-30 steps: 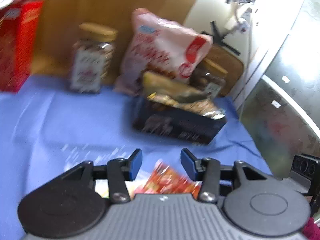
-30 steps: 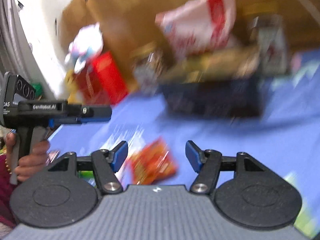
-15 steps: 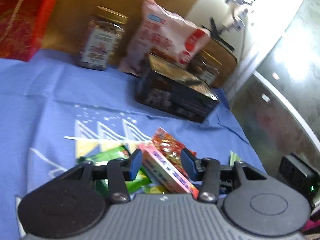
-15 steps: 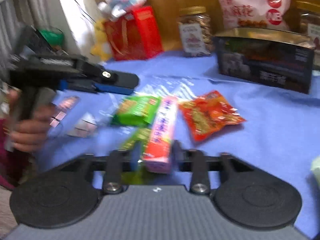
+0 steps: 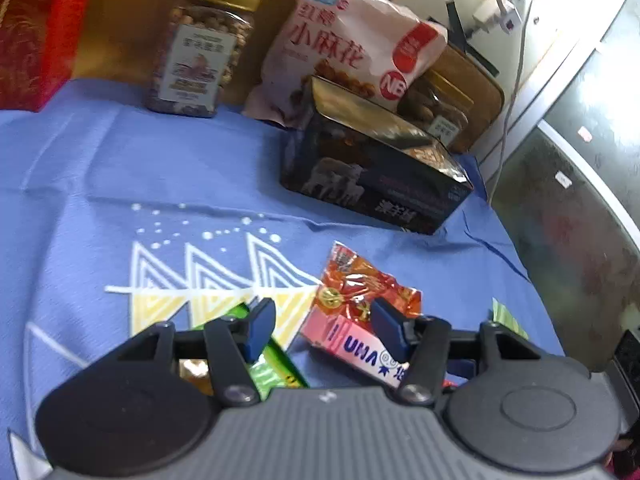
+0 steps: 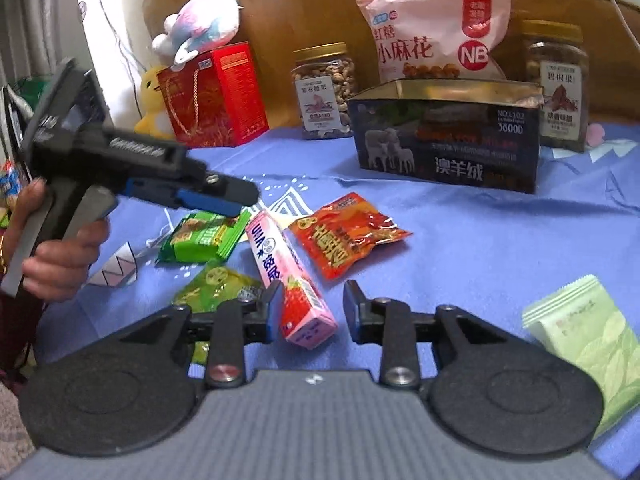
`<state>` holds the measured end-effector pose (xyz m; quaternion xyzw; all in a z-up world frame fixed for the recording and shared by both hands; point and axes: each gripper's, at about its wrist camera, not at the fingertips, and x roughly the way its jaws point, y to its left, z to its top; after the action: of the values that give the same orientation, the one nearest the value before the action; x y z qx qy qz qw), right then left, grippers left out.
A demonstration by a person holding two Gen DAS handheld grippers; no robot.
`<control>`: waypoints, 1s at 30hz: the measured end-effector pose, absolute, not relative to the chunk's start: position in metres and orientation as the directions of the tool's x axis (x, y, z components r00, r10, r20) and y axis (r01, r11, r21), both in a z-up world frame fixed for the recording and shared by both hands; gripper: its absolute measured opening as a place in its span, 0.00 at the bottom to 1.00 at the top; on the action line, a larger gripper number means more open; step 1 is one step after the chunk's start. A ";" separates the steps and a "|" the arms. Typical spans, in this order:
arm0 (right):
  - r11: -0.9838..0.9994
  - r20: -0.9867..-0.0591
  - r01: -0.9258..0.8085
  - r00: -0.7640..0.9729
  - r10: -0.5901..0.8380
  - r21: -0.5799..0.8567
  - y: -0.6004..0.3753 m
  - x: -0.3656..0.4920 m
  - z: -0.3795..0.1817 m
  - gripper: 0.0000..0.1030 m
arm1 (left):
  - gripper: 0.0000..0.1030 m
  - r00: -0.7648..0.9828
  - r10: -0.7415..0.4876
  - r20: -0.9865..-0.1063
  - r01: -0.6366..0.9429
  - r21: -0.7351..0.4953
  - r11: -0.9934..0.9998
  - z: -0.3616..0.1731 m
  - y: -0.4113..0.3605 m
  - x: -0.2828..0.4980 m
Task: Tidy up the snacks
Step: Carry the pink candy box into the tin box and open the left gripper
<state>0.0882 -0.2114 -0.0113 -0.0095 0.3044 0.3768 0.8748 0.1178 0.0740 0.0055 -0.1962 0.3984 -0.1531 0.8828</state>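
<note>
Loose snacks lie on a blue cloth (image 6: pixel 480 248): a pink strawberry box (image 6: pixel 288 276), a red packet (image 6: pixel 348 236), a green packet (image 6: pixel 204 236) and a yellow-green packet (image 6: pixel 216 284). My right gripper (image 6: pixel 312 310) is open, its jaws straddling the near end of the pink box. My left gripper (image 5: pixel 320 322) is open, low over the pink box (image 5: pixel 360 350), the red packet (image 5: pixel 360 292) and the green packet (image 5: pixel 268 368). It also shows in the right wrist view (image 6: pixel 224 196), above the green packet.
An open dark box (image 6: pixel 448 136) stands behind the snacks, with a pink bag (image 6: pixel 436 28), two nut jars (image 6: pixel 324 88) (image 6: pixel 556 80), a red gift box (image 6: pixel 216 96) and plush toys (image 6: pixel 200 28). A pale green packet (image 6: pixel 588 336) lies at right.
Both grippers swung down from the dark box to the loose snacks. The right gripper, briefly narrow around the pink box, now stands open around its near end.
</note>
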 end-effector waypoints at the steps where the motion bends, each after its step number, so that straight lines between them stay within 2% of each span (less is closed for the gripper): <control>1: 0.718 -0.540 -0.669 0.538 0.647 0.193 -0.210 0.086 -0.011 0.35 | 0.52 0.629 -0.430 -0.647 0.121 -0.465 0.877 0.005 0.071 0.121; 4: 0.705 -0.550 -0.692 0.532 0.645 0.158 -0.209 0.079 -0.012 0.35 | 0.50 0.613 -0.437 -0.658 0.140 -0.454 0.880 0.003 0.062 0.127; 11: 0.710 -0.577 -0.681 0.512 0.636 0.178 -0.213 0.080 -0.023 0.35 | 0.47 0.602 -0.419 -0.680 0.204 -0.376 0.904 0.000 0.036 0.120; 17: 0.710 -0.567 -0.687 0.526 0.634 0.156 -0.210 0.078 -0.023 0.28 | 0.40 0.639 -0.371 -0.673 0.220 -0.302 0.927 0.003 0.025 0.105; 26: 0.688 -0.469 -0.722 0.583 0.663 0.075 -0.208 0.092 0.005 0.28 | 0.38 0.723 -0.341 -0.601 0.218 -0.271 0.938 0.049 0.031 0.119; 30: 0.695 -0.420 -0.718 0.639 0.645 -0.026 -0.201 0.117 0.023 0.27 | 0.38 0.760 -0.327 -0.562 0.218 -0.253 0.943 0.072 0.028 0.149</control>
<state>0.1171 -0.2013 0.0230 -0.0954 0.1929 0.3786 0.9002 0.1491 0.0280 0.0723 -0.0865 0.3144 -0.1458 0.9340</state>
